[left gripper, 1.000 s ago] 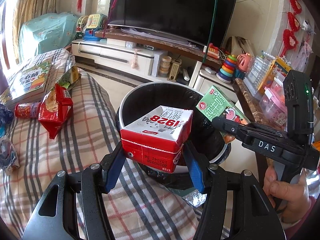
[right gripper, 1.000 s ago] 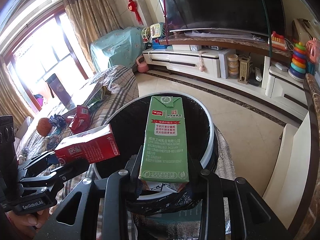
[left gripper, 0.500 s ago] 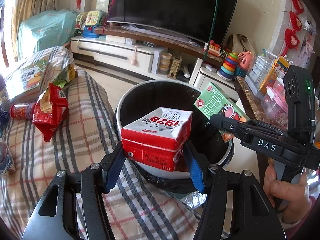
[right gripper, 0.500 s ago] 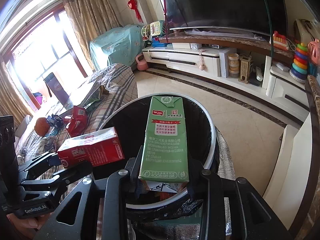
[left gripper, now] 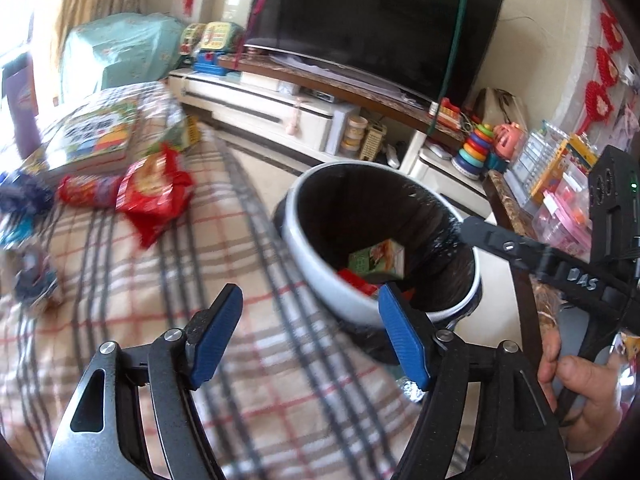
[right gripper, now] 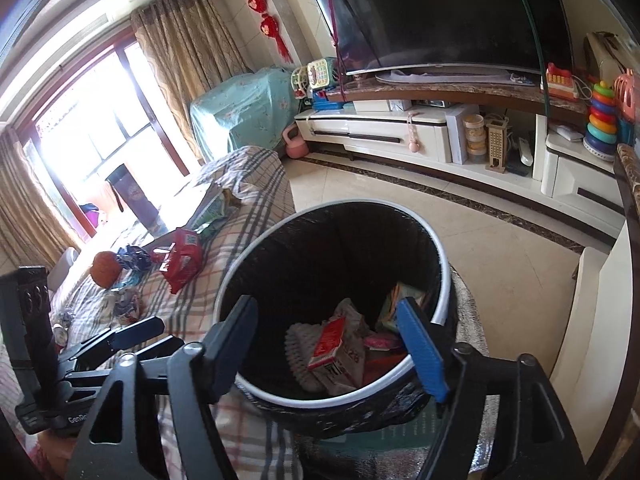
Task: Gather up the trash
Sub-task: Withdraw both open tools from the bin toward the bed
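Both my pairs of jaws are opening and nothing sits between either pair. A second ago my left gripper (left gripper: 310,330) clamped the red milk carton (right gripper: 330,342) and my right gripper (right gripper: 328,344) clamped the green milk carton (left gripper: 378,260); now both cartons lie down inside the trash bin (right gripper: 442,280).

In the right wrist view the red carton rests tilted on crumpled white paper at the bin's bottom, and the green one leans against the black liner at about two o'clock from it, partly hidden behind my blue finger pad (right gripper: 422,350). In the left wrist view the green carton shows at the bottom of the bin, with a sliver of the red one at its seven o'clock.

My left gripper has swung off the bin: the rim now sits at two o'clock of my open pads, and the plaid blanket (left gripper: 240,264) lies between them. The picture is blurred by that swing. The red snack bag (left gripper: 154,196) remains on the blanket at about ten o'clock. A hand (left gripper: 584,384) holds the right gripper's handle at four o'clock.
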### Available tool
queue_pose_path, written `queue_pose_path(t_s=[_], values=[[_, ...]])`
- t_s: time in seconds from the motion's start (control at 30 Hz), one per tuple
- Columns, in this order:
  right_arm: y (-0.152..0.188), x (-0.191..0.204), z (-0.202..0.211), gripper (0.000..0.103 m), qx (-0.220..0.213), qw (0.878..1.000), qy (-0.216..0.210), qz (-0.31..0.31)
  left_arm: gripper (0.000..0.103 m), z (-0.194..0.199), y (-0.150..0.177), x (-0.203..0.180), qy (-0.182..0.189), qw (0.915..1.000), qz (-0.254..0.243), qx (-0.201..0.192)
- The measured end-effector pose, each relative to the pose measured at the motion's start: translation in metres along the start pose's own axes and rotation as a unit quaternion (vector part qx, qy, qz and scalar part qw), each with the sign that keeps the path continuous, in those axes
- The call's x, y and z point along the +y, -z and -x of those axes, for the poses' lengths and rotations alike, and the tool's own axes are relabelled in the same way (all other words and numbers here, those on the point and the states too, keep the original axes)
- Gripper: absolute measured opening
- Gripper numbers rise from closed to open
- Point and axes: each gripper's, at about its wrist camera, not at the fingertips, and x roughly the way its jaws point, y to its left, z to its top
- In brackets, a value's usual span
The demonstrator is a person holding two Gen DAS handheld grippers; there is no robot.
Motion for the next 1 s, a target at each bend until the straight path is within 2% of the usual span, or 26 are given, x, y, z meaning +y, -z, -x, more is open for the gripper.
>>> queue_pose_path(t_s=[0.07,0.13,0.47,0.67,1.0], values=[[0.002,0.006,0.001,0.092,-0.002,1.000,-0.010,-0.003,0.076,0.007,0.007,0.012,-0.007,0.9998,0.017,0.000],[0.004,0.015,-0.001,0.097,0.000,1.000,-0.023,-0.010,0.077,0.014,0.014,0.025,-0.015,0.9993,0.035,0.001],[0.020,0.071,-0.013,0.100,0.013,0.998,-0.063,0.014,0.085,0.052,0.042,0.088,-0.070,0.9923,0.101,-0.017],[0.024,0.103,-0.025,0.100,0.026,0.996,-0.075,0.035,0.086,0.068,0.058,0.123,-0.095,0.9867,0.130,-0.019],[0.029,0.138,-0.052,0.100,0.046,0.993,-0.082,0.066,0.086,0.078,0.067,0.159,-0.110,0.9809,0.160,-0.015]])
